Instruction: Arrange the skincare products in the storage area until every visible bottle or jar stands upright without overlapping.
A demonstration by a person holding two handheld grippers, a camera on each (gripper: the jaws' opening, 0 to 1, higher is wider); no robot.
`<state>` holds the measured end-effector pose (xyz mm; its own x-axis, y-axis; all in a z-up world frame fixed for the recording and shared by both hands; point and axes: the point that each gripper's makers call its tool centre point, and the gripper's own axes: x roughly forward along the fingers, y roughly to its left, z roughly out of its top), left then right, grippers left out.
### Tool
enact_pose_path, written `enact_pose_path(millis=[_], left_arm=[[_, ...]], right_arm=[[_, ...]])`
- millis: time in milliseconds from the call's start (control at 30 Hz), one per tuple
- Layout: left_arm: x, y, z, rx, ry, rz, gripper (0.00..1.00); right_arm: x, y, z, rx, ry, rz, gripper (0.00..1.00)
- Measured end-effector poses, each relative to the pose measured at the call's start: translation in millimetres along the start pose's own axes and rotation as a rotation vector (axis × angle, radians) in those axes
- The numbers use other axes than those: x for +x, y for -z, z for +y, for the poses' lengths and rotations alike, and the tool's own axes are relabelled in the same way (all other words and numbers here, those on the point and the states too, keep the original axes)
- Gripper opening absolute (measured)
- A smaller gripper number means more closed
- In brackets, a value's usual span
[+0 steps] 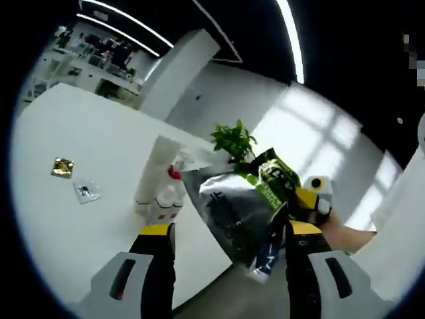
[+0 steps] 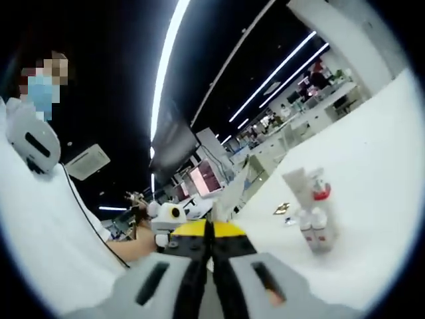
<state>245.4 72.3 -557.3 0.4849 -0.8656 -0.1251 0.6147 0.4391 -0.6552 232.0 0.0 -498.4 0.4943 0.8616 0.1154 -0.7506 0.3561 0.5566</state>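
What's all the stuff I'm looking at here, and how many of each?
table: one, white, under everything.
tube: one, white, upright on the table.
spray bottle: one, clear with red collar, beside the tube.
small bottles: two, pale with reddish labels, in front of the tube.
gold packet: one, flat on the table.
clear sachet: one, beside the gold packet.
plant: one, green, behind the pouch.
foil pouch: one, silver and green, held up in the air.
left gripper: black and yellow, jaws apart.
right gripper: jaws together, pinching the pouch.
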Motion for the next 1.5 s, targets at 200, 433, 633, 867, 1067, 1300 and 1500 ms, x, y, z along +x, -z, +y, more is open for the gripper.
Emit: enact_pose_path(millis=[200, 433, 633, 867, 1067, 1300, 1500], left_arm=[[6.6, -0.6, -30.3, -0.076, 0.136, 0.005, 0.42], [-3.7, -13.4, -37.5, -0.099, 0.182, -0.044, 0.16], [-8.9, -25.0, -43.8, -0.084, 0.202, -0.078, 0.07], [-11.0, -47.4, -43.7, 0.004, 0.169, -0.113, 0.0], [-14.1, -48.8, -49.4, 0.132, 0.191, 0.006, 0.0], [-18.5, -31.6, -52.4, 0.279, 0.235, 0.225, 0.0], [-16.3, -17.5, -54.8, 0.309, 0.256, 0.325, 0.0]], right_arm=[[3.1, 1.9, 3.4, 0.037, -0.022, -0.034, 0.01], [-3.6, 2.7, -1.8, 0.067, 0.008, -0.069, 0.01], [-1.8, 7.8, -1.2, 0.079, 0.018, -0.064, 0.01], [1.3, 25.6, 2.8, 0.092, -0.001, 0.014, 0.02], [-1.0, 42.1, -12.6, 0.037, 0.077, 0.147, 0.21], [1.3, 14.2, -17.1, -0.064, 0.075, 0.125, 0.3], [18.3, 12.5, 3.1, -0.141, -0.048, 0.222, 0.26]])
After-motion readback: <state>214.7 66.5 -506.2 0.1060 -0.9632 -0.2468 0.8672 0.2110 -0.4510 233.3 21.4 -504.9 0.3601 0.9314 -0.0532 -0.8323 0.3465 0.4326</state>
